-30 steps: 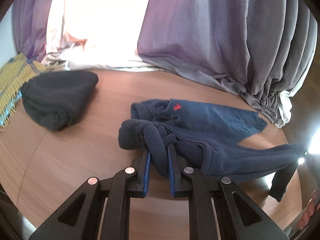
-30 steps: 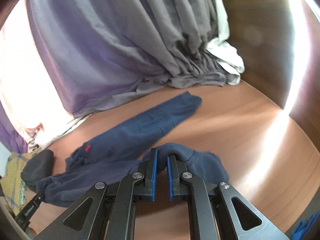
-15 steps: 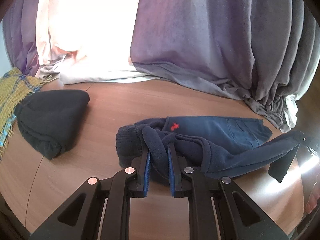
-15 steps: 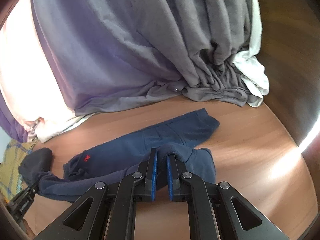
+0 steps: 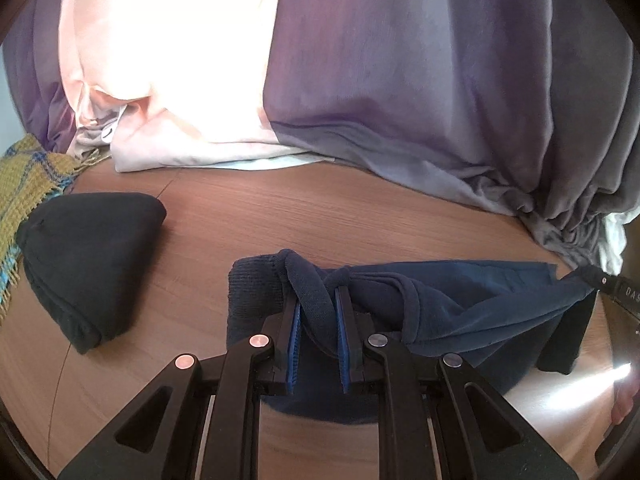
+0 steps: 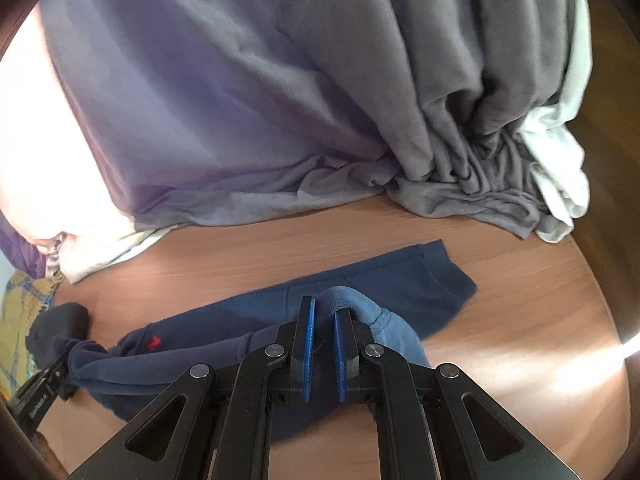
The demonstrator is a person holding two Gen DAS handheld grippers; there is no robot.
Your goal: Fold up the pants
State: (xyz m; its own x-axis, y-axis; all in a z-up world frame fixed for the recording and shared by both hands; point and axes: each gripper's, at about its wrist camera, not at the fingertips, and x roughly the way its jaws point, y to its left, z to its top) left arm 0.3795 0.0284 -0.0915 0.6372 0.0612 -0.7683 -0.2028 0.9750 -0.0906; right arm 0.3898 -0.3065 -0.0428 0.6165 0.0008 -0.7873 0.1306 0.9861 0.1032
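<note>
On the desk [image 5: 360, 220]: navy pants [image 6: 400, 292], partly flat, one layer lifted
Left gripper [image 5: 317, 300]: pinching a fold of pants fabric
Right gripper [image 6: 323, 312]: pinching the pants hem
Beside pants: dark folded garment [image 5: 88, 256]
Behind: grey curtain [image 6: 280, 100]

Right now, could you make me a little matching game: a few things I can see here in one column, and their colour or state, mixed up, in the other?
Things:
1. pants
2. folded garment
3. blanket
4. curtain

Descriptions:
A. yellow with blue checks
B. grey-purple, hanging down onto the table
C. navy, pinched by the left gripper and right gripper
D. dark, lying apart and untouched

Pairs: 1-C, 2-D, 3-A, 4-B
</note>
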